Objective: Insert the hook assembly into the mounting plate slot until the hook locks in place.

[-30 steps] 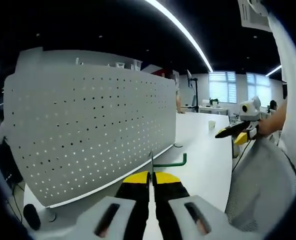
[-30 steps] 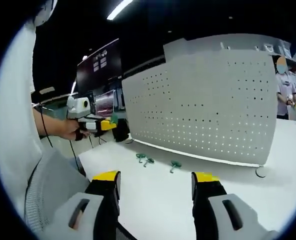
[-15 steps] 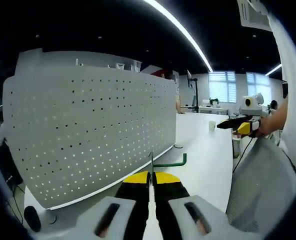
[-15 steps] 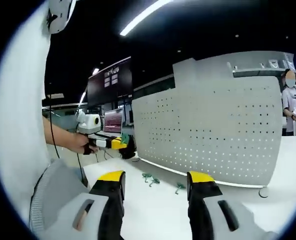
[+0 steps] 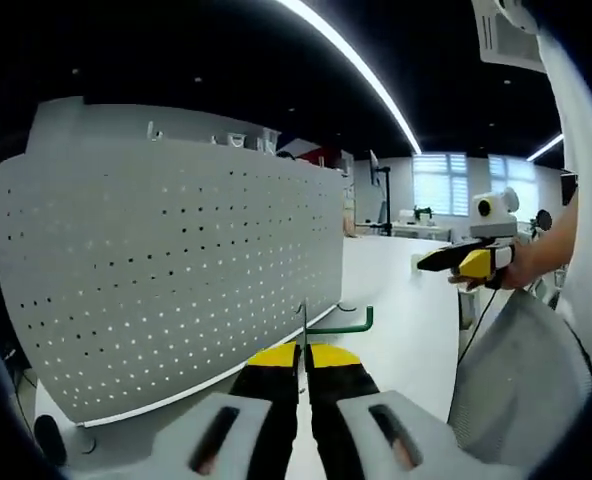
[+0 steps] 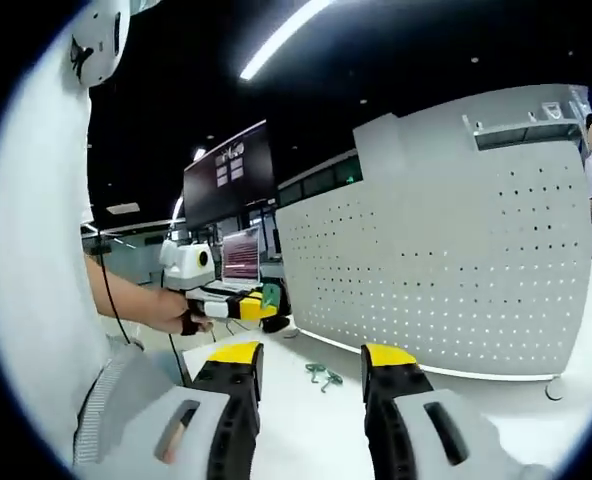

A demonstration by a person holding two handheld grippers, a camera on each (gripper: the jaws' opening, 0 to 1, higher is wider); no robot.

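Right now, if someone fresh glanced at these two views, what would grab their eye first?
The big white perforated metal panel standing upright on the white table dominates both views. Next, the slim green metal hook pinched in the shut yellow-tipped left gripper, its bent end pointing up. In the right gripper view, the open right gripper frames spare green hooks lying on the table near the panel's foot.

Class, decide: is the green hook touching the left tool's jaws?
Touching. The left gripper view shows the left tool with its yellow-tipped jaws shut on the green hook, whose thin stem rises straight from the seam between them.
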